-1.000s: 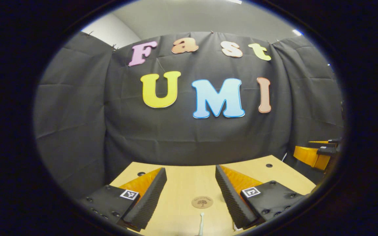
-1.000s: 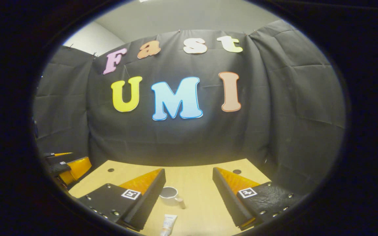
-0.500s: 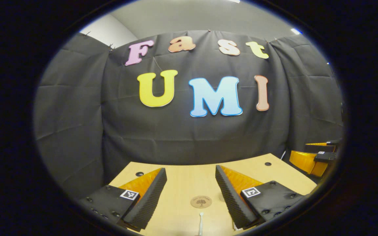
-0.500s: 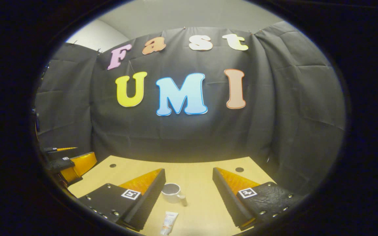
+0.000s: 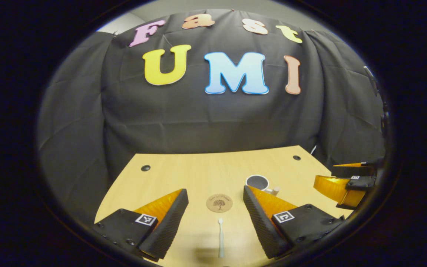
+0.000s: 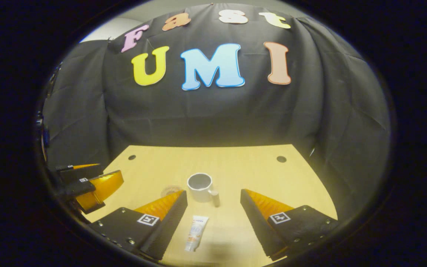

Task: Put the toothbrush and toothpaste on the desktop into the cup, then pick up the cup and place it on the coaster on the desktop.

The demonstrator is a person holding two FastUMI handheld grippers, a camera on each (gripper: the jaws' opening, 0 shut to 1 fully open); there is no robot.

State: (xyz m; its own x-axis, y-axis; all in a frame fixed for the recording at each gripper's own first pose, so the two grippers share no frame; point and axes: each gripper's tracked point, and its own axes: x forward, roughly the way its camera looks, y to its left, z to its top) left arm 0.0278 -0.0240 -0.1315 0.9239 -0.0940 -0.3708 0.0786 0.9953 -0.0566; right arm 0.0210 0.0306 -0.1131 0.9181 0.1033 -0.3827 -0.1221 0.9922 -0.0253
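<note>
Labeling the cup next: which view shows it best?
Right gripper view: the cup stands whole, rim and handle visible, beyond the toothpaste. In the left gripper view the cup is partly hidden behind a finger.

Warm overhead light, sharp centre, strong fisheye bending and dimming toward edges.

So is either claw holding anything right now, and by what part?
Nothing held. Left claw is open over the toothbrush; right claw open over the toothpaste.

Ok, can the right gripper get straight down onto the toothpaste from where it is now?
Probably yes. The toothpaste lies flat on the desktop between the open right gripper's fingers, apart from the cup, with nothing over it.
</note>
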